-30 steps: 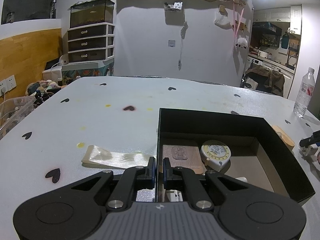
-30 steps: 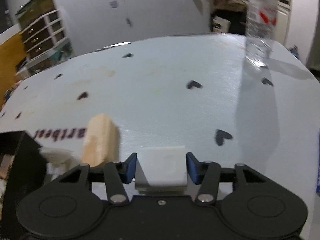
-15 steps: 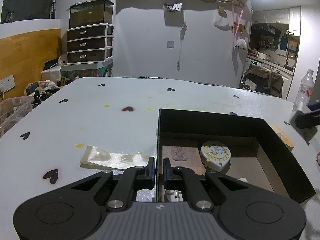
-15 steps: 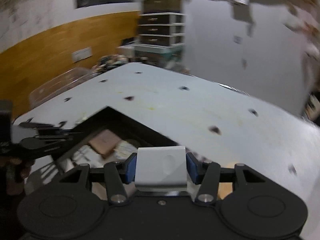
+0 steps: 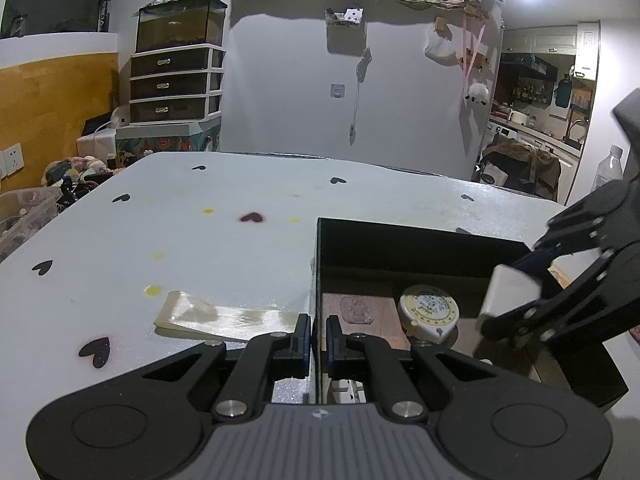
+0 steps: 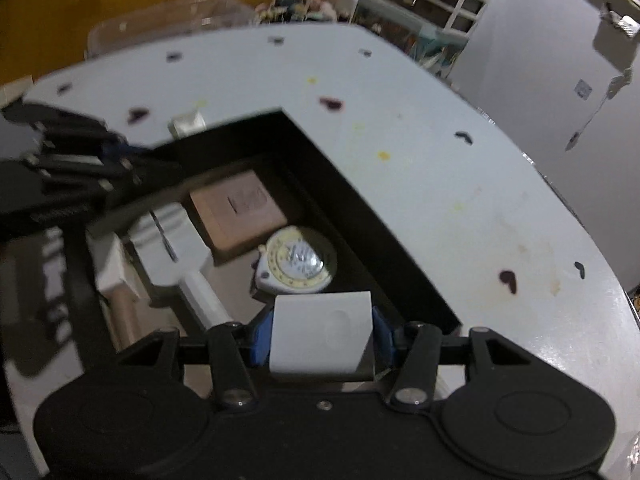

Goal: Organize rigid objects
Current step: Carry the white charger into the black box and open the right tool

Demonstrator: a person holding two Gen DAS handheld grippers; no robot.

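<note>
**A:** What is nearest the lens?

**B:** The right gripper [image 6: 322, 336], its blue pads pressed on both sides of a white block [image 6: 320, 334], poised above the open black box [image 6: 400, 248].

**A:** And the left gripper [image 5: 318, 338]?

**B:** Its jaws are nearly together, pinching the box's near left wall, it seems; the contact is partly hidden.

**A:** What lies in the box?

**B:** A round tape measure [image 6: 298, 262] just beyond the block at 12 o'clock, a brown tile [image 6: 240, 210] touching it at 11 o'clock, and blurred white pieces [image 6: 168, 240] toward 9 o'clock.

**A:** Farther out?

**B:** In the left view, a clear wrapper [image 5: 224, 316] on the heart-patterned table [image 5: 180, 240] at 10 o'clock, then a drawer unit [image 5: 176, 84] by the wall.
</note>
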